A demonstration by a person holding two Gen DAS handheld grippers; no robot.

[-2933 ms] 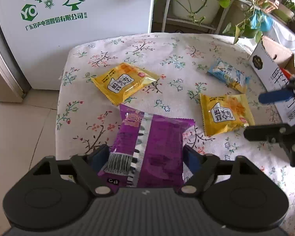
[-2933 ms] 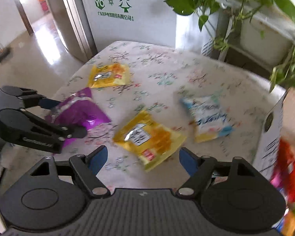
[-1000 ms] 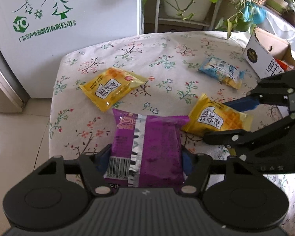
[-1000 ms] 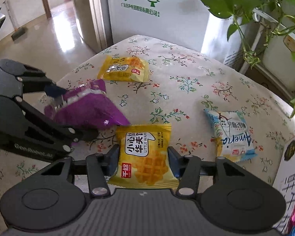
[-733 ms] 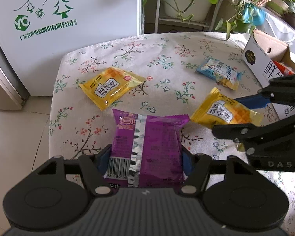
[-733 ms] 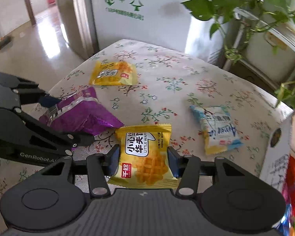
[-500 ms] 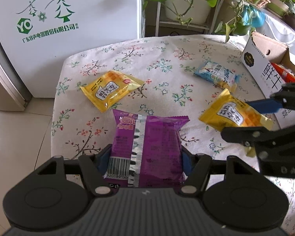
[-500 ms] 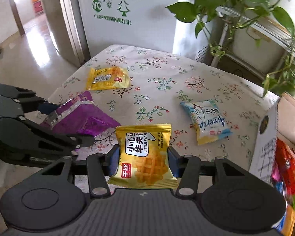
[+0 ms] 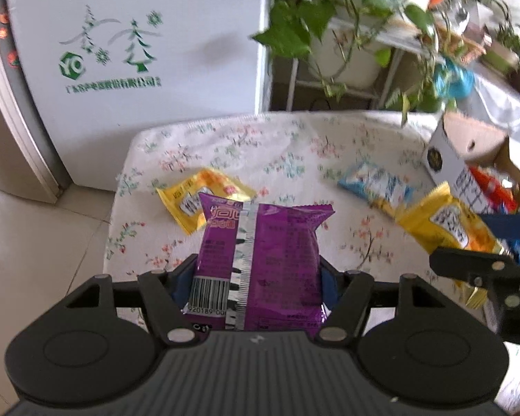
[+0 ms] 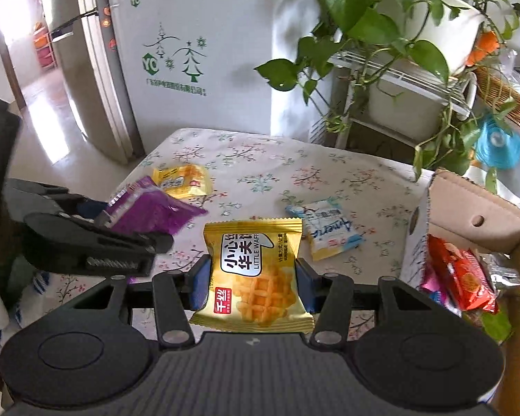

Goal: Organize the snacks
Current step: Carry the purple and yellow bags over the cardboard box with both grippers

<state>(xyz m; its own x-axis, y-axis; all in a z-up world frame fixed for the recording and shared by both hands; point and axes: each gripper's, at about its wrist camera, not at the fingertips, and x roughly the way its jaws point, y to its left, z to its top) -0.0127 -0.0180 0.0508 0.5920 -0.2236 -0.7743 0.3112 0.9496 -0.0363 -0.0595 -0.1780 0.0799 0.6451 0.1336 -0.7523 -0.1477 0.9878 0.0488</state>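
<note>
Since both packets were lifted clear of the bench a moment ago, the yellow waffle packet point(image 10: 256, 270) is now held clamped in the right gripper point(image 10: 253, 277) near the open cardboard box point(image 10: 468, 201), where other snacks are already stored. The purple snack bag point(image 9: 260, 260) is kept gripped in the left gripper point(image 9: 256, 284) above the floral bench point(image 9: 260, 145). A second yellow packet point(image 9: 197, 201) and a blue packet point(image 9: 378, 187) are left lying there, so the sorting is judged about half done.

Floral-clothed table point(image 10: 260, 170), yellow waffle packet point(image 10: 182, 181), blue packet point(image 10: 329, 228), cardboard box point(image 10: 468, 215).
</note>
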